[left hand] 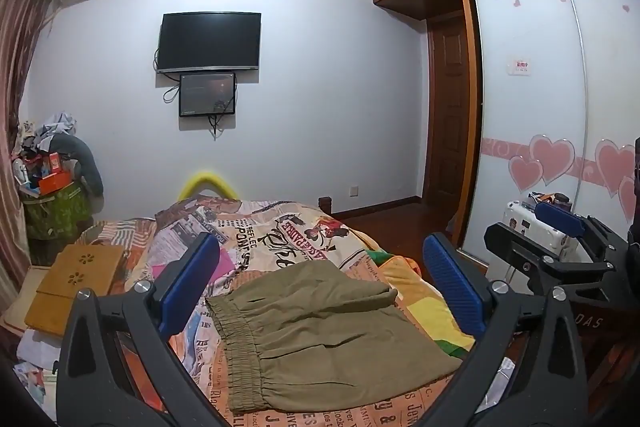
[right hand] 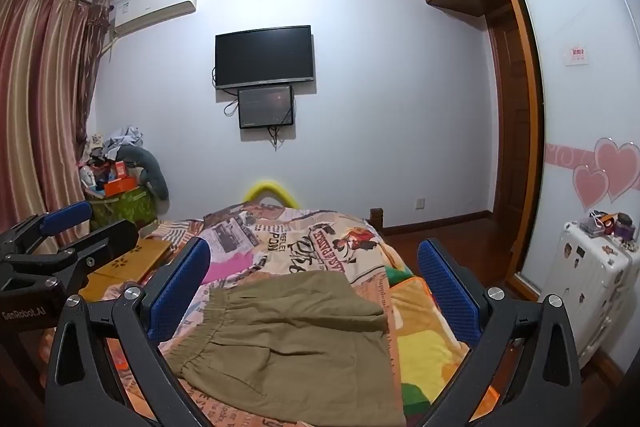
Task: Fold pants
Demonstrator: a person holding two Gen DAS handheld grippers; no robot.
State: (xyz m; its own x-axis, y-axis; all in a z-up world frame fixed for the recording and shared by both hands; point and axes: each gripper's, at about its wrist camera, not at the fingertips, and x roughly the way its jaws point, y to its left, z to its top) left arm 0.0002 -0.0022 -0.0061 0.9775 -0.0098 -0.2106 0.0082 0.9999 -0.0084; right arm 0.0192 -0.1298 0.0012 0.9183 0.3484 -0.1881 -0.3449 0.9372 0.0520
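Olive-khaki pants (left hand: 320, 331) lie folded into a compact rectangle on the patterned bedspread, with the elastic waistband toward the left. They also show in the right wrist view (right hand: 292, 343). My left gripper (left hand: 320, 283) is open and empty, held above the pants with its blue pads spread wide. My right gripper (right hand: 316, 287) is also open and empty above the pants. The right gripper shows at the right edge of the left wrist view (left hand: 560, 227), and the left gripper shows at the left edge of the right wrist view (right hand: 64, 227).
The bed (left hand: 256, 227) carries a colourful printed cover. A wooden lap desk (left hand: 76, 283) lies on its left side. A pile of clutter (left hand: 52, 171) stands in the left corner. A white suitcase (right hand: 592, 275) stands by the wardrobe at right. A TV (left hand: 210, 41) hangs on the far wall.
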